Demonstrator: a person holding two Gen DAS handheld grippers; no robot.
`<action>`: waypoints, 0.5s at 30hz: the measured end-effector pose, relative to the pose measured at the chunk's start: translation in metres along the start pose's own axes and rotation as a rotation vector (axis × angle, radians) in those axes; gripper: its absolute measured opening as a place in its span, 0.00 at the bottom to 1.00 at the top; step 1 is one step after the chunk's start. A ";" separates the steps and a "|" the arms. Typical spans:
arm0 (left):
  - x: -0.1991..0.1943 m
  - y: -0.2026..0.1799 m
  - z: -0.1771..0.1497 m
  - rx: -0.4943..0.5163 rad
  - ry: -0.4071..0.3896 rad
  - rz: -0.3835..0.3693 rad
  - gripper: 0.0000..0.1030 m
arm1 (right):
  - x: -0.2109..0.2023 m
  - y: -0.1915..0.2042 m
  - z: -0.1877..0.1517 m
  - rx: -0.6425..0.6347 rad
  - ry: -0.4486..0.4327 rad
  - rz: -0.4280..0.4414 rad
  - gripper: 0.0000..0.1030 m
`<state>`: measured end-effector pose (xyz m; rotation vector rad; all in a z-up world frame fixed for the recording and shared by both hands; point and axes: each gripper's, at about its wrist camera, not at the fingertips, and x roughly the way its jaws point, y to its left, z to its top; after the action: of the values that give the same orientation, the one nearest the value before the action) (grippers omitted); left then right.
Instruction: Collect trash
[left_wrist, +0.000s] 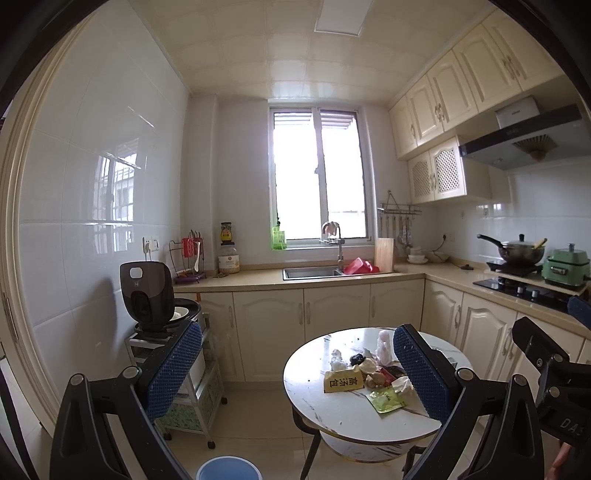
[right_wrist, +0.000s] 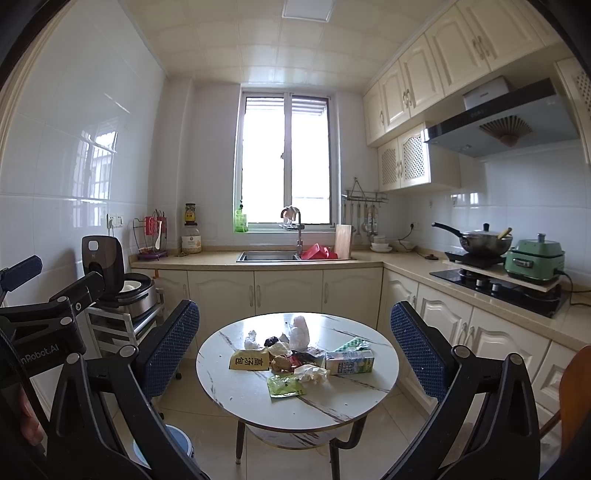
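We hold left gripper (left_wrist: 295, 365) and right gripper (right_wrist: 294, 343) wide open, both empty, above floor, short of table (right_wrist: 332, 406). Blue bin (left_wrist: 229, 469) on floor below left gripper. Trash (right_wrist: 295, 360) piled mid-table: yellow packet (right_wrist: 248, 361), green wrapper (right_wrist: 284, 386), tissue (right_wrist: 312, 373), carton (right_wrist: 351, 362). Beyond, sink (right_wrist: 267, 256) under window (right_wrist: 286, 158).

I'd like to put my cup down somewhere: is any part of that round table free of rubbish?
Yes. The round table is bare along its near edge, in front of the green packet, and on its left side beside the yellow packet. The middle is crowded, from the crumpled tissue to the milk carton.
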<state>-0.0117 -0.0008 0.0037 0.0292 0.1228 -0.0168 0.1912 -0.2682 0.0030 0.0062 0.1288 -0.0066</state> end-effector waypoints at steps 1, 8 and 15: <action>0.000 0.000 0.000 0.001 -0.001 -0.001 0.99 | 0.000 0.000 0.000 0.000 0.001 0.000 1.00; 0.003 -0.001 -0.002 0.003 -0.001 -0.005 0.99 | 0.002 -0.002 -0.004 0.006 0.008 -0.005 1.00; 0.033 -0.008 -0.017 0.019 0.016 -0.037 0.99 | 0.024 -0.020 -0.022 0.047 0.047 -0.028 1.00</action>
<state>0.0184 -0.0083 -0.0177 0.0460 0.1395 -0.0545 0.2122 -0.2878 -0.0224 0.0518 0.1755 -0.0371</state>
